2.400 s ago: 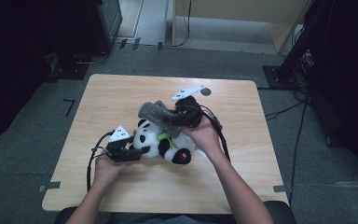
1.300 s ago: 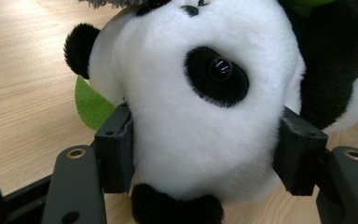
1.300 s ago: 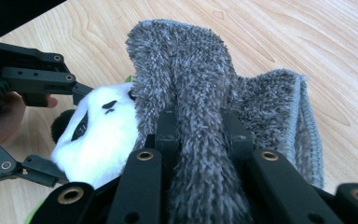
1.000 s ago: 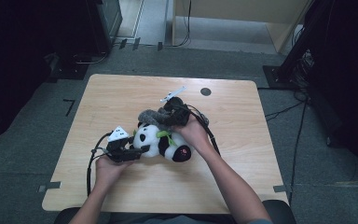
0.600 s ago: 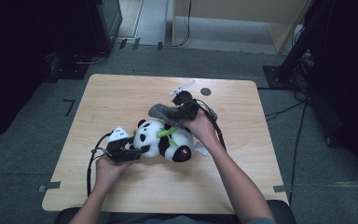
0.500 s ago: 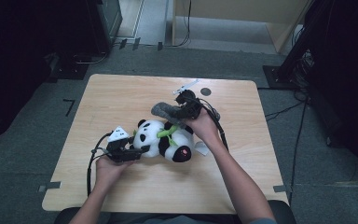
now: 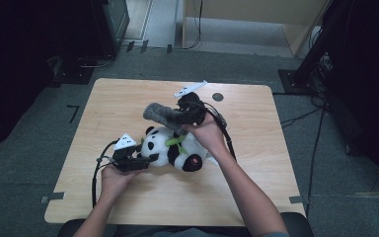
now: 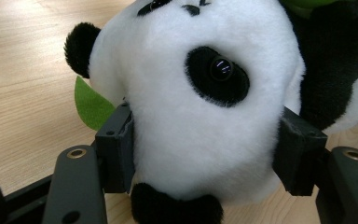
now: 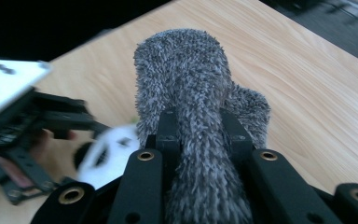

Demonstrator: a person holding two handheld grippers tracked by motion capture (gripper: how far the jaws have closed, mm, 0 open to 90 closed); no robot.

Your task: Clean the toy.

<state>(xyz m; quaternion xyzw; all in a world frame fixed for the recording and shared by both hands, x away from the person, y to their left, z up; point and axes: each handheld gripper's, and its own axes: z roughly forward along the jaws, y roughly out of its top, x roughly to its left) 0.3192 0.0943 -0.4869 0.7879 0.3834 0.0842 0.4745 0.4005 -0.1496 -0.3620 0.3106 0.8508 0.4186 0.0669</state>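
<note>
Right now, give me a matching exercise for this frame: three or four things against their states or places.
Things:
1 left gripper
2 right gripper
3 green leaf
4 table

States:
A lies under the toy
B pinches the grey fuzzy cloth
C clamps the panda toy by its head
D pale wood

Pairs: 1-C, 2-B, 3-A, 4-D

One plush panda [image 7: 175, 148] – one grey fuzzy cloth [image 7: 163, 114] – one table [image 7: 128, 103].

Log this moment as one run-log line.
left gripper: shut on panda plush | right gripper: shut on grey fuzzy cloth | table
</note>
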